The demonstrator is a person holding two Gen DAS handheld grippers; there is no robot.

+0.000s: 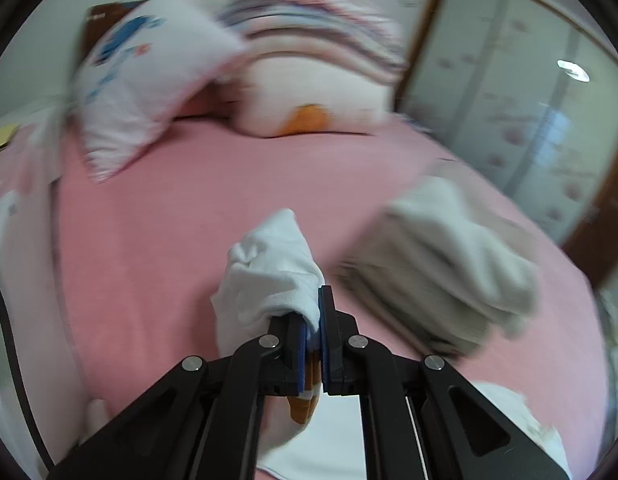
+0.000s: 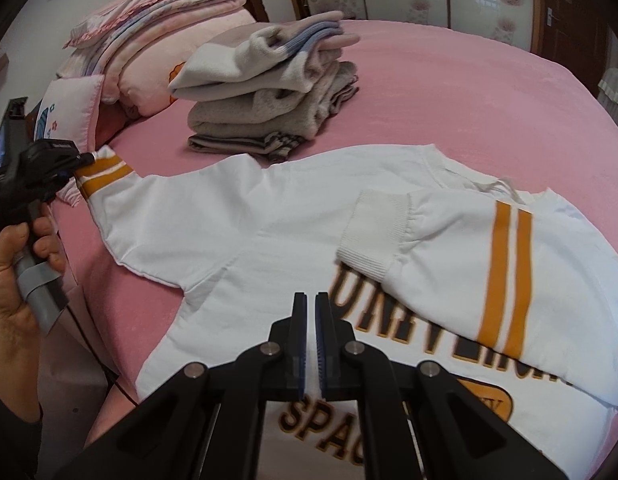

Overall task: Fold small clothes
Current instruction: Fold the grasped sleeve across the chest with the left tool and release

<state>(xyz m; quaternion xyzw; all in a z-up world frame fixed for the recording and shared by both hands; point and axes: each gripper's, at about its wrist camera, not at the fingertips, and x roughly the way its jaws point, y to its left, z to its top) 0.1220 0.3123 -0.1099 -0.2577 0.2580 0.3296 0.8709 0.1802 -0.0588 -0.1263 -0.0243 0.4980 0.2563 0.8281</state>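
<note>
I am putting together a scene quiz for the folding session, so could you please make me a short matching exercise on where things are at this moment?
Things:
1. Left sleeve cuff
2. Right sleeve
3. Pile of folded clothes
4. Striped quilts

Places or states:
A. Stacked at the head of the bed
B. Folded across the sweatshirt's chest
C. Clamped in the left gripper
D. On the pink sheet beyond the sweatshirt

Pairs: 1-C, 2-B, 3-D, 4-A
</note>
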